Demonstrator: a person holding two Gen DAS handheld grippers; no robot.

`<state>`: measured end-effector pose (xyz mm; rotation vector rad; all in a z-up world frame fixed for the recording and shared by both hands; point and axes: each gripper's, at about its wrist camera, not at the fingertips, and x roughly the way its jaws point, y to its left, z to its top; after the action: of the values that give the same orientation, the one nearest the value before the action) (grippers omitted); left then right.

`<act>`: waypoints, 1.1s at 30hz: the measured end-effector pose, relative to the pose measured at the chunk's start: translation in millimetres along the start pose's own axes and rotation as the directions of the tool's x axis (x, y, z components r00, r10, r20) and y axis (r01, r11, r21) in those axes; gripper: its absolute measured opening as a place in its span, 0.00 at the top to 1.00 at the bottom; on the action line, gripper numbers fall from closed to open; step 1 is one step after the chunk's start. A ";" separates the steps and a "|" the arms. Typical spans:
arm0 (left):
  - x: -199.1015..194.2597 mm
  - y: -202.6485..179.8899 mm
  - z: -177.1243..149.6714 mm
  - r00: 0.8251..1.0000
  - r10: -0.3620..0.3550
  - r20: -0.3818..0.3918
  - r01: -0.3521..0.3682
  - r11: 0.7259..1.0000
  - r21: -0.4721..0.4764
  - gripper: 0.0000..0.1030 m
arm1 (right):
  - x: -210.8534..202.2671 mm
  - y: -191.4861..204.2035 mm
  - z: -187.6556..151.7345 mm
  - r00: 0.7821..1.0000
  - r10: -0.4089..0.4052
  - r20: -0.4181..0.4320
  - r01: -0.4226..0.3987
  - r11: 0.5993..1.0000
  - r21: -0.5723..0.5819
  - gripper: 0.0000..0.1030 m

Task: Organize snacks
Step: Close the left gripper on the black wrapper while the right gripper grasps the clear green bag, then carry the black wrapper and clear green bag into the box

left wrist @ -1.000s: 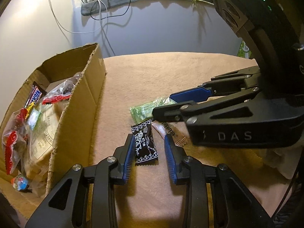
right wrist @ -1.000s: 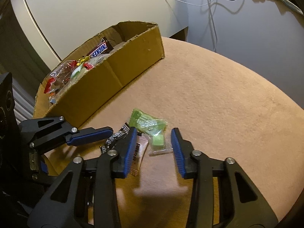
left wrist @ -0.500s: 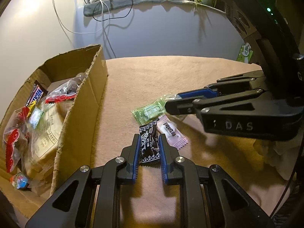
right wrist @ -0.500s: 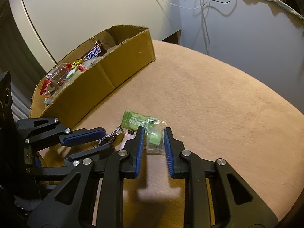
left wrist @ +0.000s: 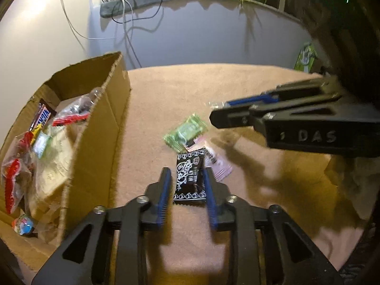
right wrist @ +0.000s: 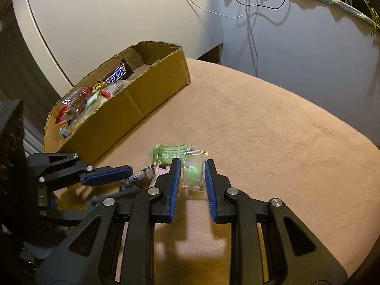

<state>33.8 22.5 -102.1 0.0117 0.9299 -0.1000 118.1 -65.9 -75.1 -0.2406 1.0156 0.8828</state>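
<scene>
Since the frame 0.5 s ago, both sets of jaws are seen to have spread slightly, and both packets look lifted off the table. At the far left, the cardboard box (left wrist: 99,128) is partly filled with snacks, a Snickers bar (right wrist: 117,72) among them. Next to it, the left gripper (left wrist: 186,185) is closed lightly on the black packet (left wrist: 190,178), which is held between its blue pads. A green packet (left wrist: 186,131) and a pink packet (left wrist: 219,166) lie on the table (right wrist: 273,130), just beyond. Further right, the right gripper (right wrist: 192,178) is clamped on a clear packet (right wrist: 193,174) holding a green candy; the contact is blurred but appears made. For the step in hand, both packets are best kept pinched firmly, carried leftward above the box wall, and released only once over the opening.
</scene>
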 end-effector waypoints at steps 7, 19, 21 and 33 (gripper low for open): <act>1.7 0.6 2.1 1.000 -0.016 0.001 0.016 1.000 -0.004 0.78 | -2.9 -3.3 0.7 1.000 -0.006 0.006 0.006 1.000 0.003 0.79; -23.3 1.4 5.3 0.997 -0.016 0.075 0.018 1.000 -0.017 0.78 | -14.9 0.8 4.9 0.999 -0.025 0.035 0.025 1.000 0.003 0.79; -31.6 0.2 7.2 0.995 -0.012 0.099 0.013 1.000 -0.011 0.78 | -17.8 2.8 7.4 0.999 -0.026 0.043 0.026 1.000 0.002 0.79; -80.9 39.3 13.0 0.973 0.037 0.228 -0.014 0.995 -0.099 0.78 | -32.8 25.4 38.5 0.991 -0.016 0.131 0.015 1.000 0.007 0.79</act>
<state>-0.2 67.5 -30.9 -0.0767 0.7024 -0.0312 116.5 -45.5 -22.2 -0.1828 0.8931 0.8701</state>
